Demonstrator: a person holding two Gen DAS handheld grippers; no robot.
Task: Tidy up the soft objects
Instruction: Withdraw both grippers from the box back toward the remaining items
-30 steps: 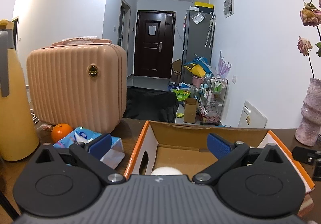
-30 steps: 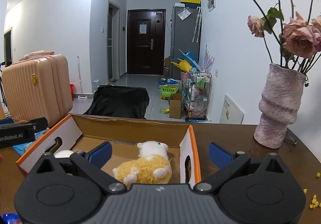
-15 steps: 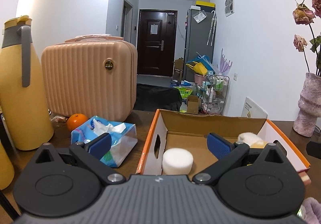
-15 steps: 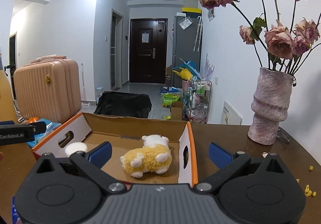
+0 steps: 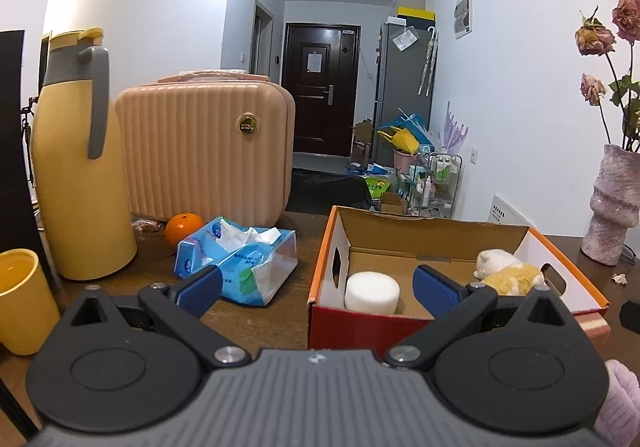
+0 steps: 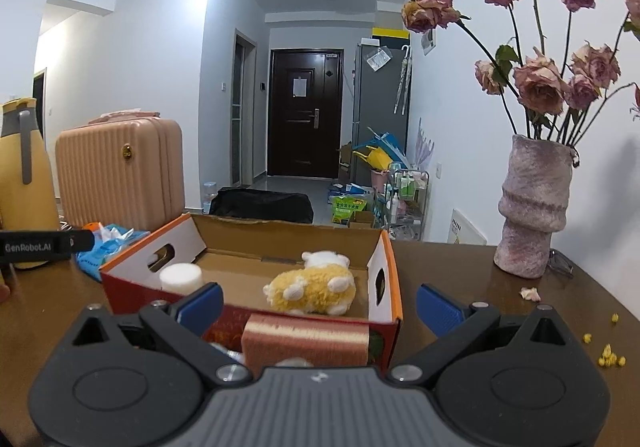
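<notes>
Brown wood makes up the table point(image 5: 288, 311), and beyond it a hallway runs back to a dark door point(image 5: 318, 87).

From the left wrist camera, the left gripper point(image 5: 318, 289) hangs above the table with its blue-padded jaws spread wide and nothing between them. Just ahead of it sits an open cardboard box point(image 5: 436, 233) with orange edges and a red front. Inside the box, a white foam cylinder point(image 5: 372, 291) stands in the near left corner, and a yellow-and-white plush toy point(image 5: 506, 273) lies at the right end. Left of the box, a blue pack of tissues point(image 5: 236, 261) lies on the table, with an orange point(image 5: 184, 227) behind it. A ribbed pink suitcase point(image 5: 204, 151) stands further back, a yellow jug point(image 5: 76, 171) is on the far left with a yellow cup point(image 5: 22, 299) near it, and a rough pink vase point(image 5: 614, 203) stands at the right.

From the right wrist camera, the right gripper point(image 6: 320, 305) is also empty, its jaws wide apart. The same box point(image 6: 384, 259) lies straight ahead, with the plush toy point(image 6: 316, 287) on its floor near the right wall and the foam cylinder point(image 6: 181, 278) at the left. A pinkish sponge block point(image 6: 306, 341) sits outside the box against its red front, close under the gripper. The vase point(image 6: 534, 203), holding dried roses point(image 6: 540, 83), stands well to the right, with small yellow crumbs point(image 6: 608, 357) scattered on the table near it.
</notes>
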